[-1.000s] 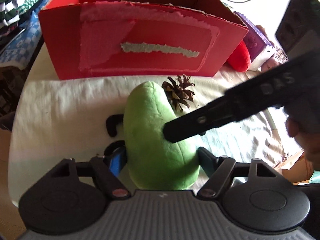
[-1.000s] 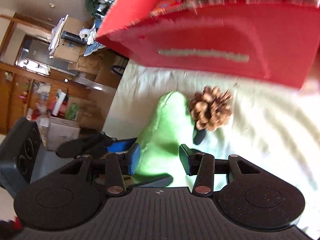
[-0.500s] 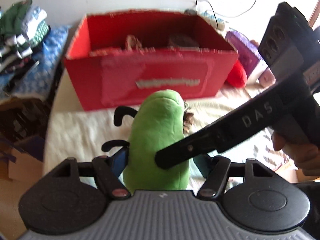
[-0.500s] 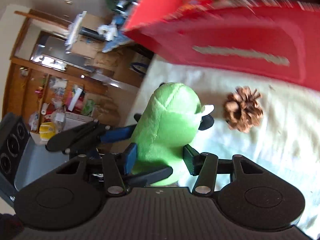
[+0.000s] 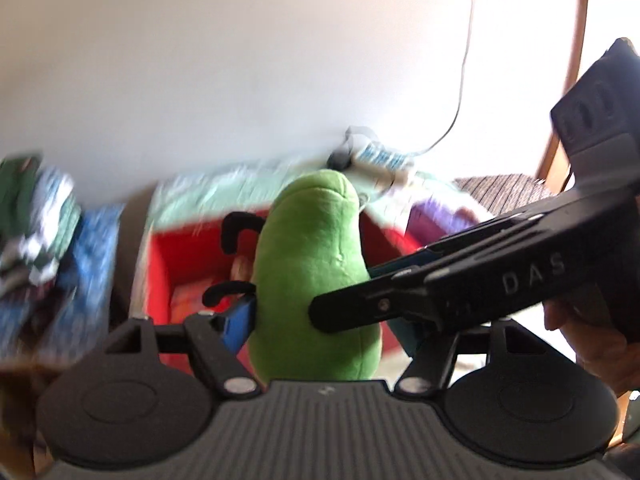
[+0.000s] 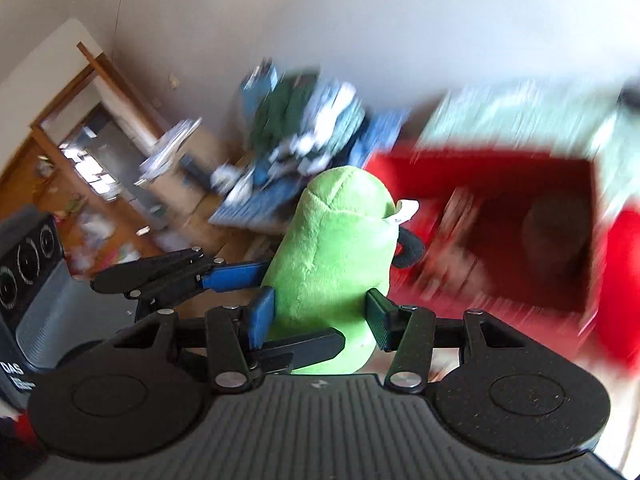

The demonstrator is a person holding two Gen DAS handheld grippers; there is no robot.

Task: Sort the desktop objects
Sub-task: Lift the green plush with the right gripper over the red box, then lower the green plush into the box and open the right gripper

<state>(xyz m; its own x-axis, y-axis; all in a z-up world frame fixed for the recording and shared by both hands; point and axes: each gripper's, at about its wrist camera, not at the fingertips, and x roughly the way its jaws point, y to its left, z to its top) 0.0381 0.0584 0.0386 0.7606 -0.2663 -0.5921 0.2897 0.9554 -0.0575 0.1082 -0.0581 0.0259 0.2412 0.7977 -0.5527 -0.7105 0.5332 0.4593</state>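
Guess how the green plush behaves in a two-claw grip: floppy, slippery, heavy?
The green plush probably compresses: its sides pinch in between the right claw pads. It likely stays stiff enough, standing upright in the left claw. Fuzzy fabric suggests little slip.

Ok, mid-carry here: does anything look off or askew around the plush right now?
Only the grip: both grippers clamp one green plush. The left gripper and right gripper hold it crosswise, upright, in front of the open red box. Background is motion-blurred; no spill or damage is discernible.

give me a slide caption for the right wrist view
Both grippers, right gripper and left gripper, clamp the green plush toy beside the open red box.
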